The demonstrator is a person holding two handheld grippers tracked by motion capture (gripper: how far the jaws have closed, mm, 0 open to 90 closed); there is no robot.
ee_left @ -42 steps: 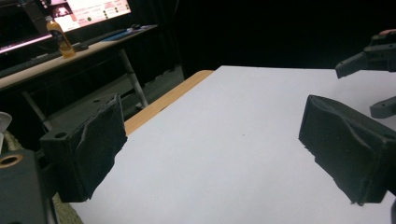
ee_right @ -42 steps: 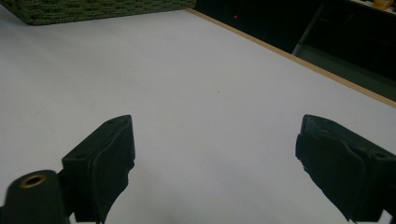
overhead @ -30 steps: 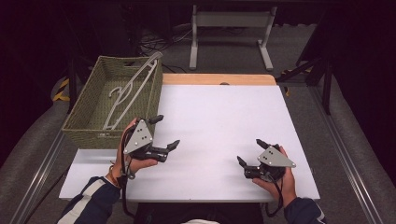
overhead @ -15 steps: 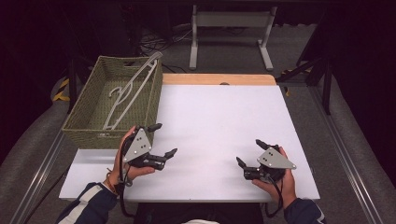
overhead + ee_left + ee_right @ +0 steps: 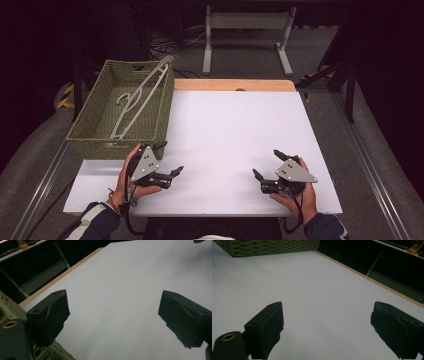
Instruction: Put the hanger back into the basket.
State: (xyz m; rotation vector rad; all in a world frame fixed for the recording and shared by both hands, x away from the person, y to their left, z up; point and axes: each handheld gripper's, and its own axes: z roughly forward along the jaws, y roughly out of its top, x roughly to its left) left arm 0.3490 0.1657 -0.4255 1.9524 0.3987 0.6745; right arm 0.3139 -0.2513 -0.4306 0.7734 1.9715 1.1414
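An olive woven basket [image 5: 95, 131] stands at the table's left side with a white plastic hanger [image 5: 140, 95] lying in it, its top resting on the far rim. My left gripper [image 5: 169, 158] is held just in front of the basket's near right corner, jaws wide apart and empty. In the left gripper view the basket's weave [image 5: 7, 306] shows behind the left jaw. My right gripper [image 5: 267, 163] rests low over the near right of the white tabletop [image 5: 235, 130], open with nothing between its jaws. The basket [image 5: 267, 247] lies far off in the right gripper view.
A wooden strip [image 5: 235, 85] runs along the table's far edge. Beyond it stands a grey metal stand [image 5: 247, 30] on the floor. Dark frame legs [image 5: 345, 75] rise at the right. The person's sleeves enter at the bottom.
My left gripper has drawn back toward the near edge and lowered, ending slightly right of the basket's corner. The right gripper has barely shifted.
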